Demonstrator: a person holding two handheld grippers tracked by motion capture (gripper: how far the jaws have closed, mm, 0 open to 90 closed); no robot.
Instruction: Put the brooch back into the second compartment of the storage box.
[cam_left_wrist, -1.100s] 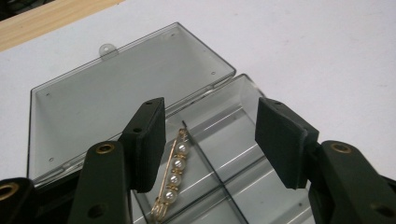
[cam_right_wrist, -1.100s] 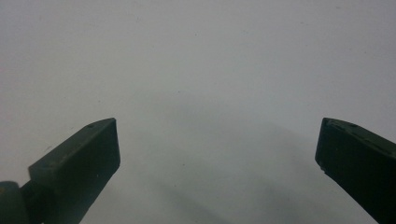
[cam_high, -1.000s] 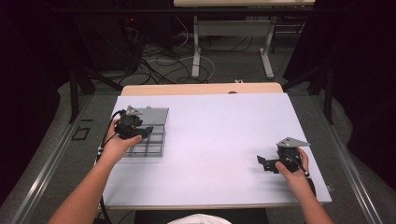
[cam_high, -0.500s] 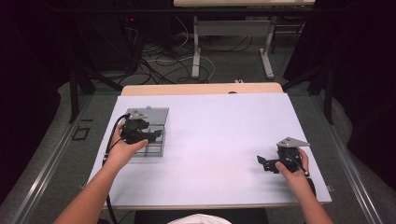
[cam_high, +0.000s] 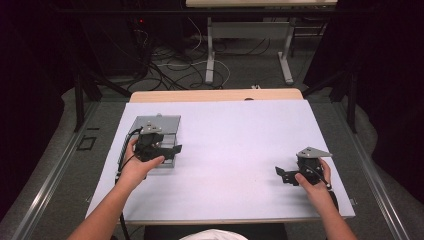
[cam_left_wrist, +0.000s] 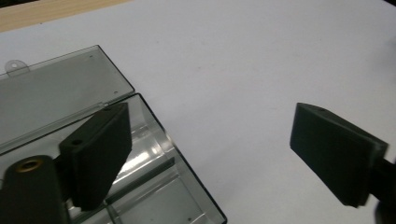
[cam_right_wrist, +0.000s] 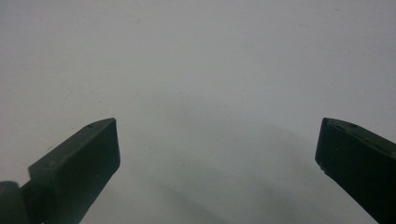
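A clear grey plastic compartment box (cam_high: 150, 165) lies at the table's left with its lid (cam_high: 160, 123) folded back flat. My left gripper (cam_high: 172, 150) hovers over the box's right side and points right. In the left gripper view its jaws (cam_left_wrist: 215, 154) have just been opening and stand wide. One jaw is above a compartment of the box (cam_left_wrist: 159, 186), the other above bare table, and nothing is between them. My right gripper (cam_high: 281, 176) rests low at the near right, pointing left. Its jaws (cam_right_wrist: 217, 163) are open over the white surface with nothing between them.
The white table top (cam_high: 230, 130) spreads between the two hands. A wooden strip (cam_high: 215, 95) runs along its far edge. Beyond it on the floor lie cables (cam_high: 170, 65) and the metal legs (cam_high: 210, 55) of another table. The left gripper's cable hangs off the near left edge.
My left hand has slid right and a little nearer across the box, and its jaws have spread apart. The right hand has stayed put.
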